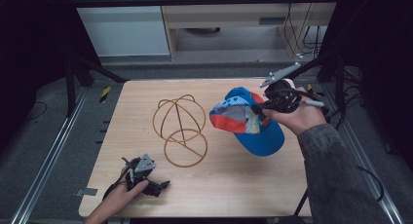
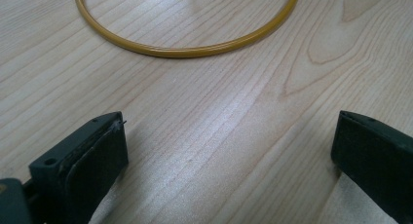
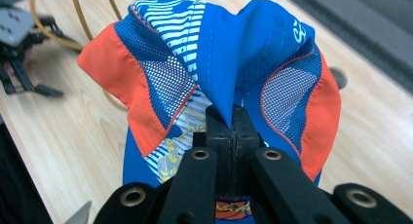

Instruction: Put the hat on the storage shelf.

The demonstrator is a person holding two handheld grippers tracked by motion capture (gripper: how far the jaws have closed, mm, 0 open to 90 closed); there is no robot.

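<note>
The table (image 1: 146,100) has bare wood along its left edge, across the bottom centre and in the lower right of the high view; a gripper could pass there freely. The wire stand (image 1: 181,129) blocks the middle, its dome and ring leaving open loops. Right of it the cap (image 1: 248,119) hangs from the right gripper (image 1: 257,107), just beside the stand, with a narrow gap between them. The left gripper (image 1: 163,185) rests at lower left, with bare wood between its wide jaws and the ring ahead.
</note>
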